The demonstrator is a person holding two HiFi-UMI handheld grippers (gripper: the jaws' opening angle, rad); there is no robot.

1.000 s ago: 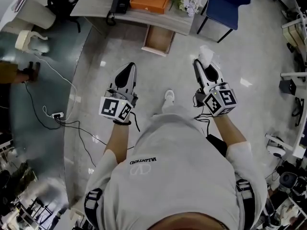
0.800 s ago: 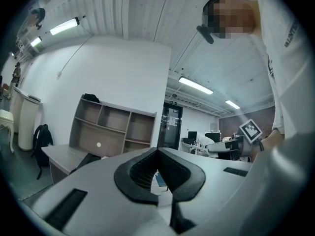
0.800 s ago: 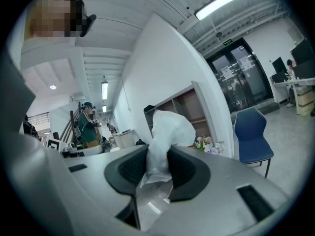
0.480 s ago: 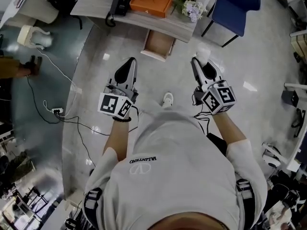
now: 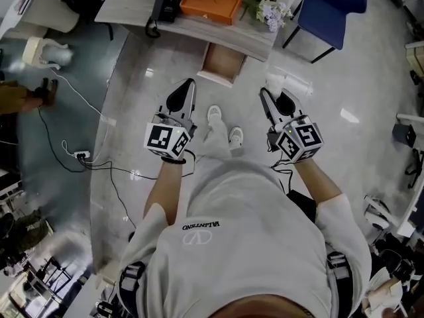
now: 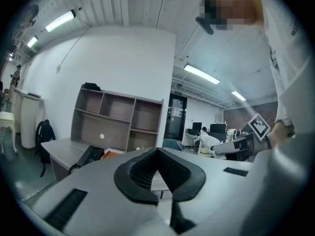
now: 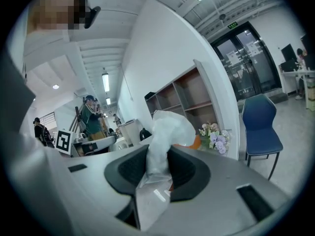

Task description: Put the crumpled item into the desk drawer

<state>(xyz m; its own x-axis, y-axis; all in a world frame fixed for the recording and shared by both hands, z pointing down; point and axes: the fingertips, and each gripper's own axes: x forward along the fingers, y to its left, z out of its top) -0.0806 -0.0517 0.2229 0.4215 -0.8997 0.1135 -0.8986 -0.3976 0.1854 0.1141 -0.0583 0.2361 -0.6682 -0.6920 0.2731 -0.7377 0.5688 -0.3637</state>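
Facing the desk (image 5: 136, 8), we find it stretched across the top of the head view, with its drawer (image 5: 224, 63) pulled out of the front edge toward us and its wooden inside bare. The drawer's long axis runs from the desk straight back at our shoes (image 5: 215, 115), so its open mouth faces up, ahead of us.

We hold both tools level and pointing at the desk, the drawer lying ahead and between them. The left gripper (image 5: 190, 85) has its jaws drawn together with nothing in them, as the left gripper view confirms. The right gripper (image 5: 264, 95) carries the load: its jaws stand partly apart, pressed onto the crumpled item (image 7: 165, 129), a pale, wrinkled wad that sticks up and forward past the pads.

From that wad the drawer lies ahead and to the left, near but not yet under it. We judge the coming move to be a reach forward and leftward with the right hand, until the wad hangs over the open drawer.
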